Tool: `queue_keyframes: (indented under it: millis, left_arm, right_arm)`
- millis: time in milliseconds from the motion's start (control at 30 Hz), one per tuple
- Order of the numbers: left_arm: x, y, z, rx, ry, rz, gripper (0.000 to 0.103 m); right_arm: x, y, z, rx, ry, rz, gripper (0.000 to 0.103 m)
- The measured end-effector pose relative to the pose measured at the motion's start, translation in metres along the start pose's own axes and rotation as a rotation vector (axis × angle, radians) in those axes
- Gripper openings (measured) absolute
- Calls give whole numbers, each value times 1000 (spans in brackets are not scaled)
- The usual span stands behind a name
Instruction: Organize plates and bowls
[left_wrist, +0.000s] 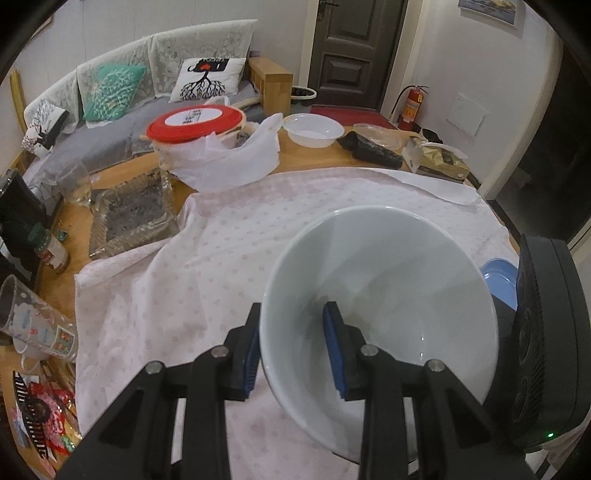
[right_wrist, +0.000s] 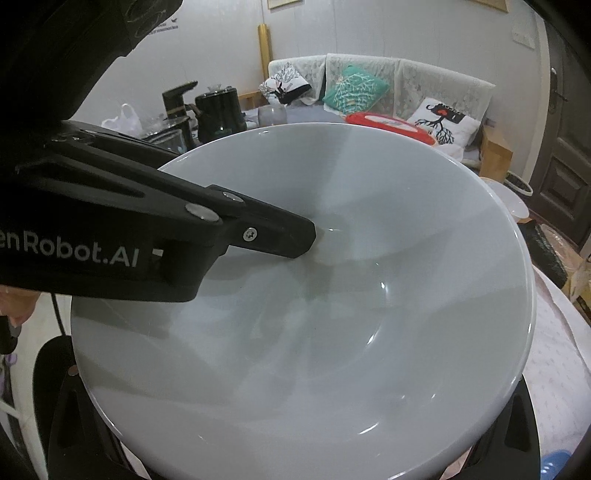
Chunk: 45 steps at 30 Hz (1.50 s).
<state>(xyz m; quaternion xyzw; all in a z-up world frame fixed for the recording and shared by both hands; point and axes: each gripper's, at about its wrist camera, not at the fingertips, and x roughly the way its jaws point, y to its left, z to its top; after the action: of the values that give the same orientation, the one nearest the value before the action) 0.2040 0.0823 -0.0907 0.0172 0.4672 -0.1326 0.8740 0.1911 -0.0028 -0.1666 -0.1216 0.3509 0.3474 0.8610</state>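
1. Left claw (left_wrist: 291, 350): clamped on the near wall of the bowl (left_wrist: 384, 295), one finger outside the rim, the other inside against the glazed inner face.
2. Bowl position: held directly ahead of the left claw, tilted, mouth toward the camera, apparently clear of the cloth (left_wrist: 207, 258) beneath.
3. Right claw: fingertips hidden under the bowl (right_wrist: 332, 295) in the right wrist view; cannot tell whether apart or together, nor whether touching the bowl.
4. Blue plate (left_wrist: 500, 278): just right of the left claw, partly hidden behind the bowl and the right claw's body.
5. White bowl (left_wrist: 314, 129): far ahead of the left claw, on bare table beyond the cloth.
6. Handling, judged: glazed ceramic, stiff, fairly heavy, brittle, slick under the pads.
7. Grip point, judged: rim wall, pads set deep across the lip. Single-point rim hold leaves the far side hanging and prone to swing or slip.
8. Risk, judged: chipping on contact with the plate or table if set down fast; lower flat and slowly.
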Motion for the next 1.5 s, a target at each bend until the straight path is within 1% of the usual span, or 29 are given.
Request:
queue_keyframes:
  millis: [200,433,900,1167,1500]
  left_arm:
    - [-11,-26,-9,26,-5,6,29]
    - [-15,-53,-17,48,-3,-9,29]
    - [-24,-108,-16,107,-17,-27,29]
    - [-20,-141,-11,142,-14,-40,29]
    - [-6,-181,-5,187,3,-66,29]
  right_arm:
    - [-22,0,-15,13,-10,-11,102]
    - [-44,-4,-32,32,-16,-30,102]
    - [-90,-20,-62,60,-37,-83,102]
    - [-113,-37,-80,85,-41,-111,102]
    - [-134,-61,-101,131,-38,-141,102]
